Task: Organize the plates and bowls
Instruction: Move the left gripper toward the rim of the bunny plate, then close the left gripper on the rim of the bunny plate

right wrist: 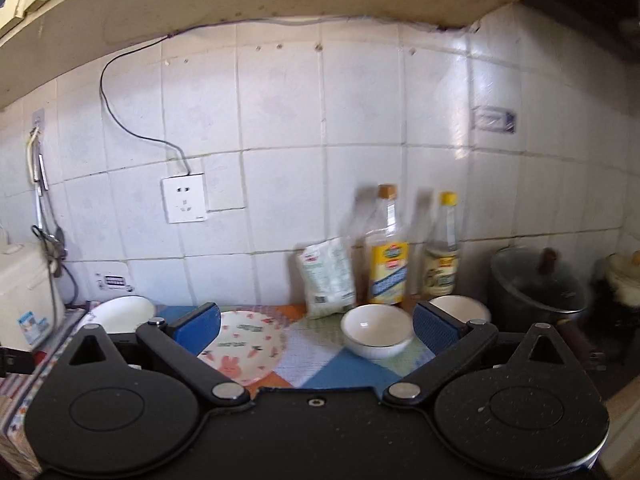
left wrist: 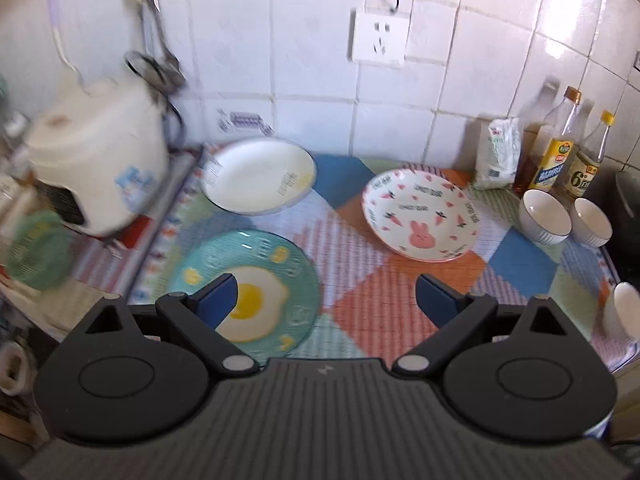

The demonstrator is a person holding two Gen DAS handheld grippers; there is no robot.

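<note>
Two claws hang spread and empty over the patchwork surface (left wrist: 360, 312): the left claw (left wrist: 326, 300) has the teal egg plate (left wrist: 244, 292) just under its left finger, with the white plate (left wrist: 258, 176) beyond and the rabbit plate (left wrist: 422, 214) ahead to the right. The right claw (right wrist: 316, 330) points at a white ribbed bowl (right wrist: 378, 334) sitting upright between its fingers but farther out, a second bowl (right wrist: 460, 308) behind its right finger; I judge the right hand nearer the bowls, the left nearer the round, shallow plates

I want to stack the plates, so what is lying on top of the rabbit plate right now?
Nothing: the rabbit plate shows only its printed rabbit and carrots. The patchwork mat lies beneath it; the patch directly under it is covered.
</note>
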